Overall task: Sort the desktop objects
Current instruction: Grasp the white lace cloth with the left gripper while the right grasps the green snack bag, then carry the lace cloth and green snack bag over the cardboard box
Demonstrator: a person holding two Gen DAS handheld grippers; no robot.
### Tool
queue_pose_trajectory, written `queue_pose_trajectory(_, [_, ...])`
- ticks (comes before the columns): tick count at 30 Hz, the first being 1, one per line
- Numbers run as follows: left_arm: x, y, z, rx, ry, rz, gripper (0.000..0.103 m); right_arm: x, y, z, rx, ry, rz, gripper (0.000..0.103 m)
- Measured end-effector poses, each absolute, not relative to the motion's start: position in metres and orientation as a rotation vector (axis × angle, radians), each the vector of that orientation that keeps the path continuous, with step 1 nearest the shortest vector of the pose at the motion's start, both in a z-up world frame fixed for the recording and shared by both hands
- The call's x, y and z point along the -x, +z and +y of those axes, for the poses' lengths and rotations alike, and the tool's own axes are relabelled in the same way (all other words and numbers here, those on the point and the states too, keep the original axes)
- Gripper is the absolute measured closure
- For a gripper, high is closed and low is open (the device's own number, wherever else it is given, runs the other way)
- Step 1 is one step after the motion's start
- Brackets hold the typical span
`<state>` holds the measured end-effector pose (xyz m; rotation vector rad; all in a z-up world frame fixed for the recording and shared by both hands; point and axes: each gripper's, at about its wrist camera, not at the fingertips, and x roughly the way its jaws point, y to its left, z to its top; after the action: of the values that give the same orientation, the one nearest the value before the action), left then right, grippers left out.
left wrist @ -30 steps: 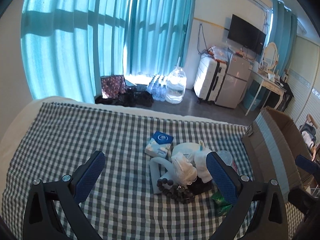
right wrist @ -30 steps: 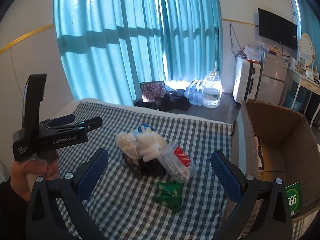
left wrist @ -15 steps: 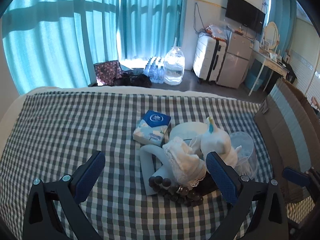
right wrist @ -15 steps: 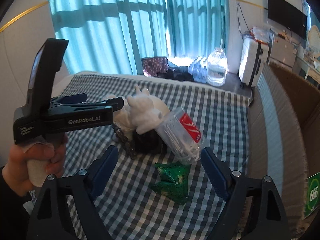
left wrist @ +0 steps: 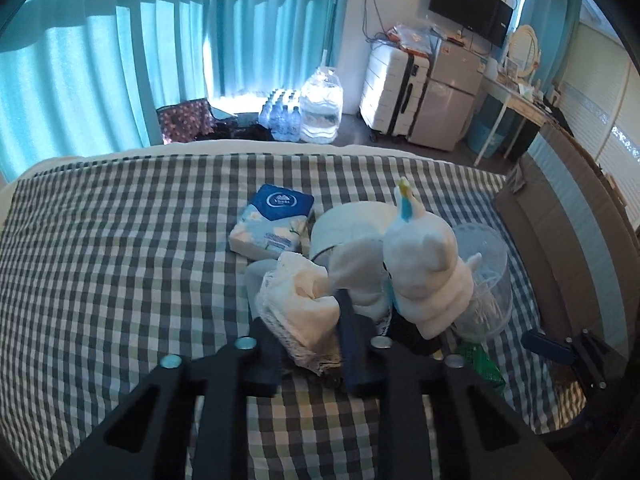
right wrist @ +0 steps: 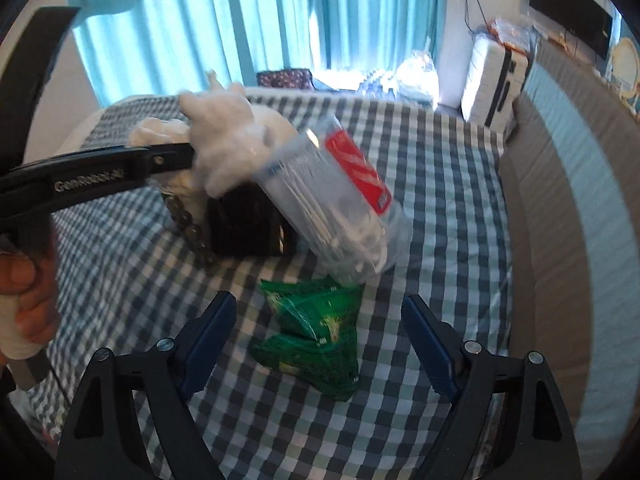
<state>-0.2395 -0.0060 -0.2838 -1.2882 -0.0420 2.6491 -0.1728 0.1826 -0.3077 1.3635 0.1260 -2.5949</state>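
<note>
left wrist view: left gripper (left wrist: pixel 308 344) clamped on a white lacy cloth bundle (left wrist: pixel 298 312) at the near edge of a heap on the checked tablecloth (left wrist: pixel 120 264). white plush toy (left wrist: pixel 424 272) just right of the bundle, leaning against a clear plastic tub (left wrist: pixel 486 280). blue tissue pack (left wrist: pixel 272 228) flat on the cloth behind the heap, a white round container (left wrist: pixel 352 228) beside it. green snack packet (left wrist: pixel 482 368) partly hidden low on the right. tip of the right gripper (left wrist: pixel 548 348) showing at the right edge, next to a cardboard box (left wrist: pixel 560 240).

right wrist view: right gripper (right wrist: pixel 318 340) spread wide, gripping nothing, hovering over the green snack packet (right wrist: pixel 316 332), fingers on either side but apart from it. clear plastic tub (right wrist: pixel 340 204) with red label tilted, filled with cotton swabs, leaning on a black object (right wrist: pixel 248 224). string of dark beads (right wrist: pixel 188 224) left of that. left gripper (right wrist: pixel 176 156) reaching in from the left under the white plush toy (right wrist: pixel 228 144), held by a hand (right wrist: pixel 28 296).
</note>
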Motion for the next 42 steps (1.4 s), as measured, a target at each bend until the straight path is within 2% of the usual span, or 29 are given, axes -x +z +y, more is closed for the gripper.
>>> queue_pose_trajectory(1, [0.238, -0.281, -0.007, 1.274, 2.652, -0.05, 0.09, 0.173, -0.31, 0.182, -1.369, -2.601, 0.148, 0.018])
queue_pose_trajectory(11, [0.226, -0.241, -0.031, 1.158, 2.755, -0.099, 0.091, 0.173, -0.331, 0.178, -1.455, -2.563, 0.149, 0.018])
queue_pose_trajectory(13, [0.225, -0.237, -0.035, 1.146, 2.774, -0.095, 0.091, 0.173, -0.331, 0.177, -1.452, -2.557, 0.155, 0.025])
queue_pose_trajectory(15, [0.223, -0.234, -0.039, 1.137, 2.788, -0.097, 0.091, 0.174, -0.332, 0.176, -1.466, -2.537, 0.147, 0.054])
queue_pose_trajectory(16, [0.222, -0.233, -0.041, 1.133, 2.795, -0.103, 0.091, 0.174, -0.332, 0.175, -1.472, -2.538, 0.15, 0.054])
queue_pose_trajectory(18, [0.221, -0.229, -0.044, 1.124, 2.811, -0.119, 0.091, 0.172, -0.33, 0.174, -1.468, -2.534, 0.154, 0.061])
queue_pose_trajectory(32, [0.194, -0.176, -0.062, 0.922, 2.964, -0.081, 0.091, 0.148, -0.248, 0.165, -1.17, -2.616, 0.063, 0.063])
queue_pose_trajectory(42, [0.173, -0.143, -0.064, 0.804, 3.019, -0.046, 0.091, 0.14, -0.206, 0.147, -0.97, -2.697, 0.091, 0.063])
